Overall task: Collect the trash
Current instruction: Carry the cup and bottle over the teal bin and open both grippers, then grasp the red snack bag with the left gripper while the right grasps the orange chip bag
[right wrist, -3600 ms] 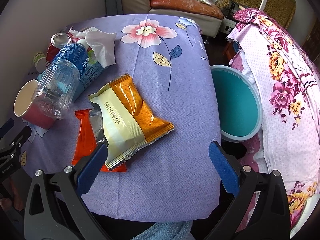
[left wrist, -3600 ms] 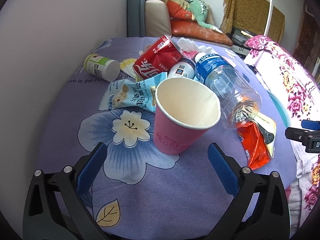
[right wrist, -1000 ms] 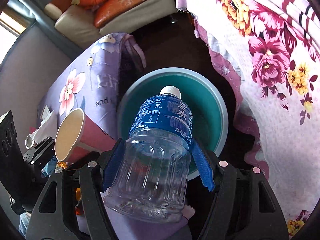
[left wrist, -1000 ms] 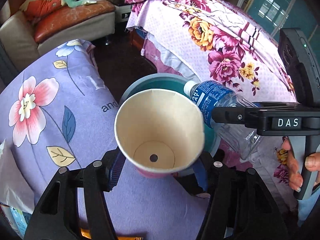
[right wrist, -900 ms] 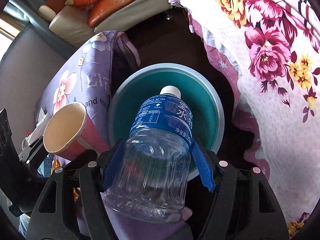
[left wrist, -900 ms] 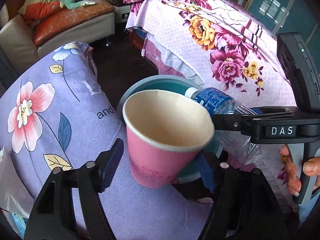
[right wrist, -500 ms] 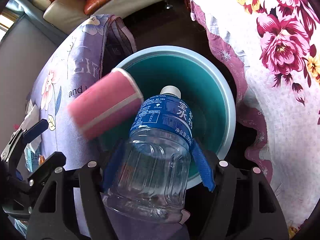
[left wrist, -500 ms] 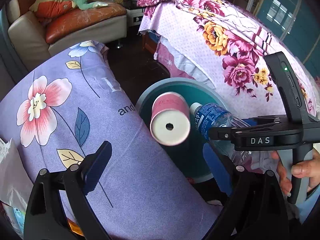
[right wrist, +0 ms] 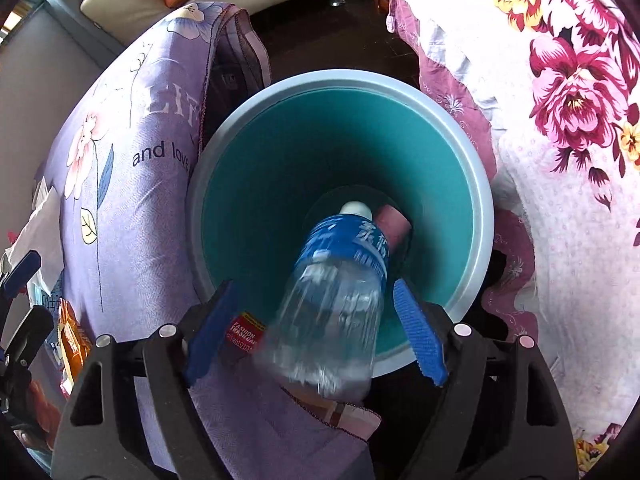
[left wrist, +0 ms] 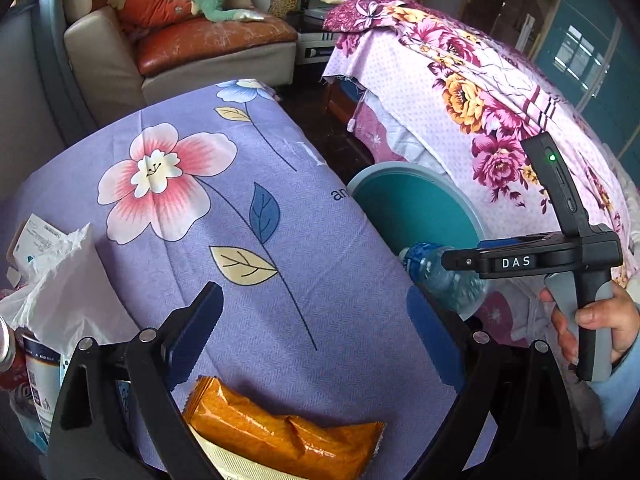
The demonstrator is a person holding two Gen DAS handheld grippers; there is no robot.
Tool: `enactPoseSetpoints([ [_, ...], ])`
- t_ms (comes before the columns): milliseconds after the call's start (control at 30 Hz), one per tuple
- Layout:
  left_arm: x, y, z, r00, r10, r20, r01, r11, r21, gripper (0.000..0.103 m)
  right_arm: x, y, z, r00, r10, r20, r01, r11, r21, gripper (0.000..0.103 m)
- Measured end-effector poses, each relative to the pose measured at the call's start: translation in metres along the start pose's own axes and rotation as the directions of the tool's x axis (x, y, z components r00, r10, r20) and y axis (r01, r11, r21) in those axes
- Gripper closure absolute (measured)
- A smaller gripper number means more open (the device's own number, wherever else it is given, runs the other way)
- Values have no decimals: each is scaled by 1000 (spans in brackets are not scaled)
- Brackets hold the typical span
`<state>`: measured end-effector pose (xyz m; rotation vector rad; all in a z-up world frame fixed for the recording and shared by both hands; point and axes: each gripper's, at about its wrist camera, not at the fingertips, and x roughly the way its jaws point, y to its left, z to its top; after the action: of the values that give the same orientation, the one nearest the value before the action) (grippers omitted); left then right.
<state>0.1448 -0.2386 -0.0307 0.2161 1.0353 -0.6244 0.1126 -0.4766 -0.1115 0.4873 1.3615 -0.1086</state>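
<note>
My right gripper (right wrist: 312, 292) hangs over the teal trash bin (right wrist: 344, 76) and its jaws are opening. The clear water bottle (right wrist: 340, 280) with a blue label is between them, blurred, cap down, with gaps to both pads. A pink paper cup (right wrist: 394, 228) lies at the bin's bottom. My left gripper (left wrist: 312, 300) is open and empty above the purple flowered tablecloth (left wrist: 240, 184). In the left wrist view the bottle (left wrist: 436, 276) shows under the right gripper, beside the bin (left wrist: 400, 168).
An orange snack packet (left wrist: 280, 432) lies just under my left gripper. Crumpled white tissue (left wrist: 60, 280), a white tub (left wrist: 40, 376) and a red can (left wrist: 8, 360) sit at the table's left. A pink flowered bed (left wrist: 480, 100) flanks the bin. A hand (left wrist: 592, 320) holds the right gripper.
The pink cup left my left gripper and dropped into the bin; that gripper opened and pulled back over the table. The right gripper's jaws widened and the bottle slipped downward.
</note>
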Motion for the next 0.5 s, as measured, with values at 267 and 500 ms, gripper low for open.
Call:
enactPoseSetpoints([
  [267, -35, 33, -35, 1000, 16, 13, -15, 998, -62, 9, -33, 30, -21, 999, -19, 31, 21, 998, -65, 23],
  [500, -66, 57, -76, 999, 34, 19, -32, 994, -101, 7, -55, 80, -51, 1000, -16, 19, 20, 981, -192, 20],
])
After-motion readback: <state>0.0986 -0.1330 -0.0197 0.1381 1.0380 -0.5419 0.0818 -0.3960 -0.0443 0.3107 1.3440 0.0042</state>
